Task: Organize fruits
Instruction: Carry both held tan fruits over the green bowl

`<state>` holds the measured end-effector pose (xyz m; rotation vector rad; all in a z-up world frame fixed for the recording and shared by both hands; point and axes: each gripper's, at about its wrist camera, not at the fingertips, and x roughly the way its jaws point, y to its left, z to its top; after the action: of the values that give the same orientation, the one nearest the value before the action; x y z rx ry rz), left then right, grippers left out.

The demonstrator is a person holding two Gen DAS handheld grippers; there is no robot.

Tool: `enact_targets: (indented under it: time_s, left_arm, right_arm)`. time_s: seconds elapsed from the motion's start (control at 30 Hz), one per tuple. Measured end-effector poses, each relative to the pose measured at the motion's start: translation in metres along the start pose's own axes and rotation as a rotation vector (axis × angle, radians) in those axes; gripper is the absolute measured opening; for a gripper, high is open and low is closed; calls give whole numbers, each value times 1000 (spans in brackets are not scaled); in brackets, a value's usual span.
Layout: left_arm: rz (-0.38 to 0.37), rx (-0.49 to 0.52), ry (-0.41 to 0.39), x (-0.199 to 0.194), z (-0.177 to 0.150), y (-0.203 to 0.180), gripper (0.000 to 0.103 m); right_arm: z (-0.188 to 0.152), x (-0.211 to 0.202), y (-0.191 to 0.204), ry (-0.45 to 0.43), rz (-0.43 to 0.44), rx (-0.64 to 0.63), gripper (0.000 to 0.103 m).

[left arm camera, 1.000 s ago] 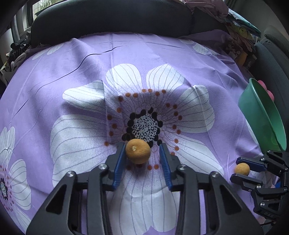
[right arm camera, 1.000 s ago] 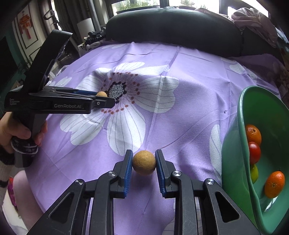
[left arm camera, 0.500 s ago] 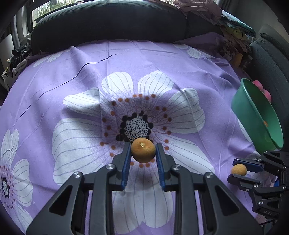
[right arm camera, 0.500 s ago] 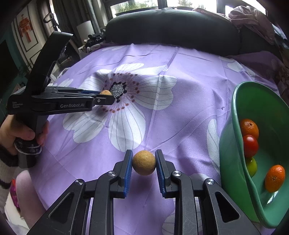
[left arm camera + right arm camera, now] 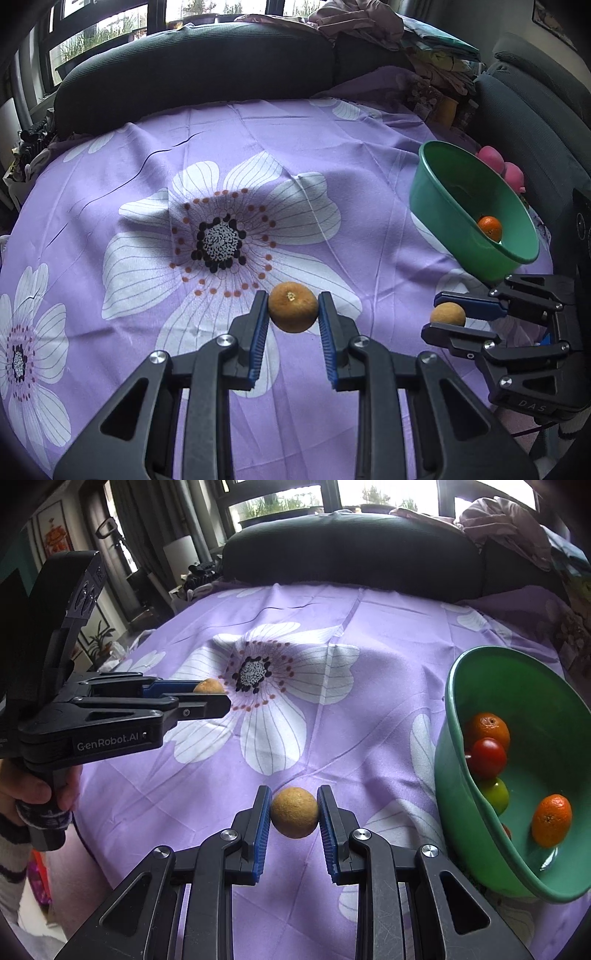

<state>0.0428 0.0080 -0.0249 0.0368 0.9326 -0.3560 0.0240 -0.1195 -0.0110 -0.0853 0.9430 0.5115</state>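
Left gripper [image 5: 292, 310]: clenched on a brown fruit [image 5: 292, 307], held above the cloth [image 5: 332, 147].
Right gripper [image 5: 294, 808]: grasping a tan fruit [image 5: 294, 807], just beside the bowl [image 5: 458, 686].
Bowl: tilted, holding oranges and tomatoes.
Advice: bring each fruit over the rim, lower, then release one at a time.

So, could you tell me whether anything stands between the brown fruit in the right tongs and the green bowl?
Nothing visible does. The right tongs grip the brown fruit above bare purple cloth, and the green bowl sits just to its right with its open mouth tilted toward it. The left tongs are off on the far side.
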Motion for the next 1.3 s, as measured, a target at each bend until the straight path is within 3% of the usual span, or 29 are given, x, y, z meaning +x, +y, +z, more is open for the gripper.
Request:
enact_targets:
  time_s: [0.6, 1.3]
  left_arm:
    - [6, 23, -11, -24, -28, -33, 27]
    - [-16, 88, -47, -30, -11, -65, 27]
  right_arm:
    - [-10, -37, 7, -68, -7, -18, 27]
    - [-13, -63, -2, -134, -22, 6, 27]
